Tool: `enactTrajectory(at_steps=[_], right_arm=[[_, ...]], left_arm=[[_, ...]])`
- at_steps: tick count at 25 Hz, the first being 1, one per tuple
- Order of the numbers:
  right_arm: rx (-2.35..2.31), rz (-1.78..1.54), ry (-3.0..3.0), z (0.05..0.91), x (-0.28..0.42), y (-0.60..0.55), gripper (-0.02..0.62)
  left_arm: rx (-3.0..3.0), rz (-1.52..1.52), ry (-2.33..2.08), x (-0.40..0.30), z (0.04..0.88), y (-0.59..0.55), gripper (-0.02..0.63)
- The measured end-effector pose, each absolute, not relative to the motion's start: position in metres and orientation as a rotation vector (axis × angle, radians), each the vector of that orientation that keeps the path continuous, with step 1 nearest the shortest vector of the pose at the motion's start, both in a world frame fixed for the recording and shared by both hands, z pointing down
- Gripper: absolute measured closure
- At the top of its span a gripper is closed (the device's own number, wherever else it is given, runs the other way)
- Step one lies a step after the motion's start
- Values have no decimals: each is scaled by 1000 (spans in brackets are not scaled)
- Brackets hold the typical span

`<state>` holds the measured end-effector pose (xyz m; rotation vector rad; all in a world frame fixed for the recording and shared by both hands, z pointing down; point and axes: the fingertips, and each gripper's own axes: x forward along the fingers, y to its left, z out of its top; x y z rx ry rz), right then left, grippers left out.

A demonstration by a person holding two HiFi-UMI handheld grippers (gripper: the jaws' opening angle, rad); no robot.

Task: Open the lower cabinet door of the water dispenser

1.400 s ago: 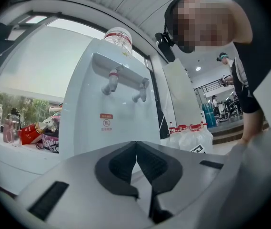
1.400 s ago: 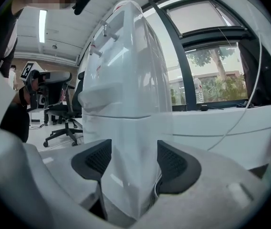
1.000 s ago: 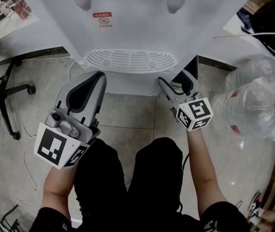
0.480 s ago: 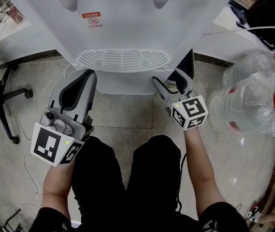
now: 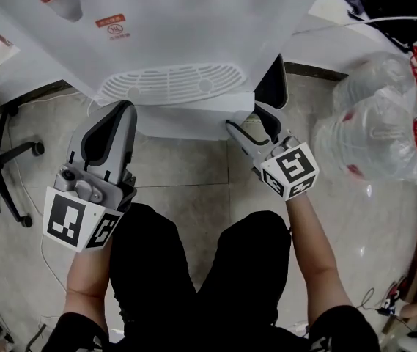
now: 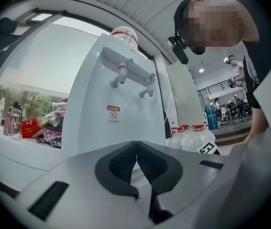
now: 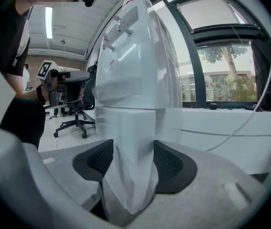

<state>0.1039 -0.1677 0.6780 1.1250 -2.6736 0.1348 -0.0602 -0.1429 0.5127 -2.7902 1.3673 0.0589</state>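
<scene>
**Taking hold of the door's edge**

I was at the grasp step. The right gripper [image 5: 243, 119] had its jaws wide and closing, with the right-hand edge of the lower cabinet door [image 7: 130, 132] between the pads; I judged the grip not yet firm. The left gripper [image 6: 136, 161] hung empty before the water dispenser [image 5: 171, 28], its jaws together. Next I would need to finish the squeeze, then pull the edge towards me in an arc. The door was a plain white panel under the slotted drip tray [image 5: 168, 83], low on the dispenser's front.
</scene>
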Motion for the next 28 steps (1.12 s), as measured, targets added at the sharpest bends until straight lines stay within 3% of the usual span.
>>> enactTrajectory(at_steps=[28], right_arm=[[582,-56,-2743,674,86,-98,337]], left_arm=[[-2695,42,1368,-32,498,-118,597]])
